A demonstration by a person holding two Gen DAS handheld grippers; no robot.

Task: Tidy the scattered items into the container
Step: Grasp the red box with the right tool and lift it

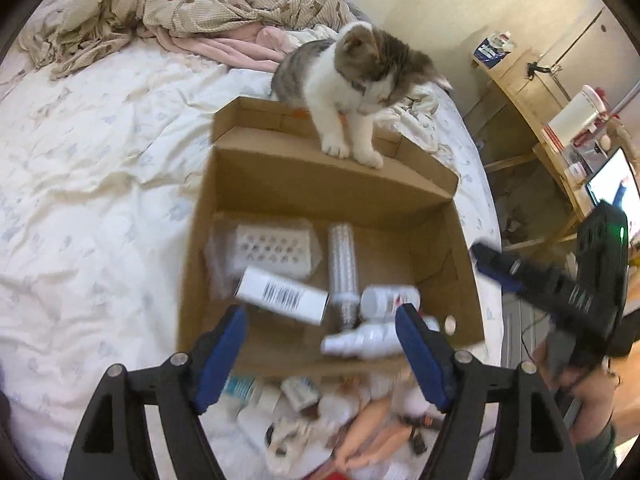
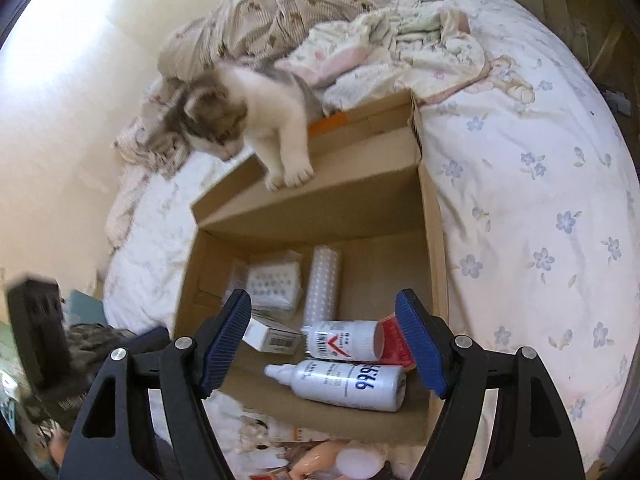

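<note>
Above the open brown cardboard box (image 1: 460,256), both grippers, left (image 1: 322,354) and right (image 2: 324,344), are held apart and empty; remaining scattered items (image 1: 320,412) must be fetched next

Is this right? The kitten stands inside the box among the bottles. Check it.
Not quite. The kitten is not inside the box: the right wrist view shows it outside, front paws on the folded flap. The bottles do lie inside.
</note>
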